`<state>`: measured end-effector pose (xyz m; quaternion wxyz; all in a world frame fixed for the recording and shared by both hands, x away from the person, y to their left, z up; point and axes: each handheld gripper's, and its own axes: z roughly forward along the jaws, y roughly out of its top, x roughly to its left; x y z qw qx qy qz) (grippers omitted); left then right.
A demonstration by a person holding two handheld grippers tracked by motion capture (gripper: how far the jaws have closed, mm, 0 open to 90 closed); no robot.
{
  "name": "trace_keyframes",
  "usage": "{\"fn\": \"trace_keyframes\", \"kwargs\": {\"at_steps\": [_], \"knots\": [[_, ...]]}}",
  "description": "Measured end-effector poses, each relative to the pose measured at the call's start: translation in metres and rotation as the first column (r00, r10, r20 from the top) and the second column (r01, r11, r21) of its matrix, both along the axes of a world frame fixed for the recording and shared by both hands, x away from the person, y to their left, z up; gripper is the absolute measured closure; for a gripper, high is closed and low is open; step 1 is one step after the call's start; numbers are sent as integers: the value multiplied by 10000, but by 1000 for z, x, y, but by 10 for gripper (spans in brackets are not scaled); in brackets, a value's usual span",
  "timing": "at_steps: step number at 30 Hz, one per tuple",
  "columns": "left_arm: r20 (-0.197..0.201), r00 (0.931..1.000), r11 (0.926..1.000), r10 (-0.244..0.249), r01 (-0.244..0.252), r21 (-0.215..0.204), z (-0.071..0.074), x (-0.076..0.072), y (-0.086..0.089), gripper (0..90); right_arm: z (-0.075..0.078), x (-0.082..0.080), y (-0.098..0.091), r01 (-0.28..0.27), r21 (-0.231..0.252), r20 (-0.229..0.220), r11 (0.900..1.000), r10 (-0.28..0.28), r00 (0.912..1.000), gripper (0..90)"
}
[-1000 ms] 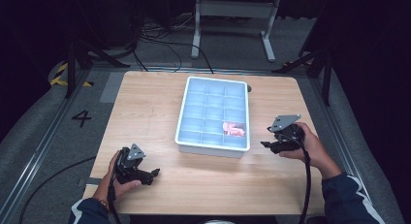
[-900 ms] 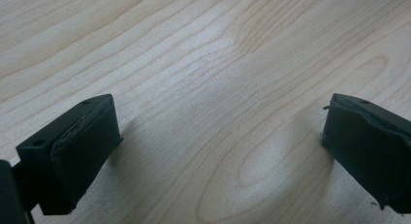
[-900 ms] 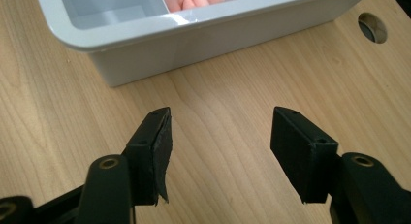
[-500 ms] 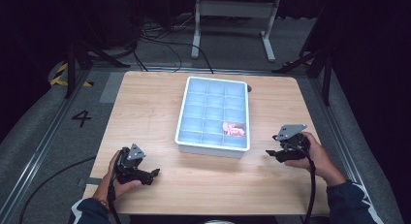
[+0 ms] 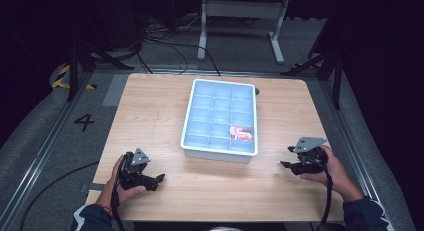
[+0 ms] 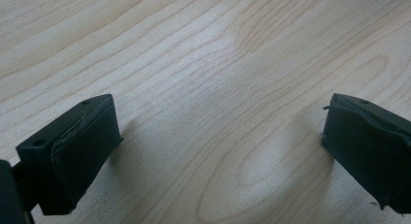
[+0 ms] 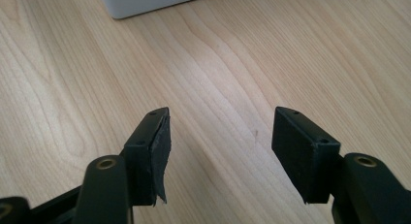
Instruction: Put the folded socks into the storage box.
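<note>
From above, a small pink object lies in a near-right compartment of the white plastic divided tray on the light wooden table. The left gripper gapes wide, empty. The right gripper stands half open, empty, near the tray's corner.

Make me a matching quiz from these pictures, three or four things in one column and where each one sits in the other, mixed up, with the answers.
Things:
1. compartment tray
2. pink item
3. left hand-held gripper
4. right hand-held gripper

Places:
A. near the table's front left corner, jaws open over bare wood
B. at the middle of the table
C. right of the tray, near the table's front right, jaws open and empty
D. inside a compartment in the tray's right column, toward the front

Pairs: 1-B, 2-D, 3-A, 4-C
</note>
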<state>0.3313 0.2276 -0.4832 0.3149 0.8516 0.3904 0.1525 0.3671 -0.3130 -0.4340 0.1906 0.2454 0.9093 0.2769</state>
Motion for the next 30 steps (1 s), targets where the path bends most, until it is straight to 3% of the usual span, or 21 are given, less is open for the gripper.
{"fn": "trace_keyframes", "kwargs": {"at_steps": [17,26,30], "knots": [[-1,10000,10000,7,-7,-8,0,0,0,3,-18,-25,-33,470,910,274,9947,-497,9984,385],[-55,10000,9999,72,-72,-84,0,-1,-1,3,-33,-34,-53,1140,1548,-135,9813,-1133,9935,383],[-33,10000,10000,62,-62,-63,0,0,0,3,-39,-39,-62,1452,1910,-361,9708,-1409,9894,383]]}}
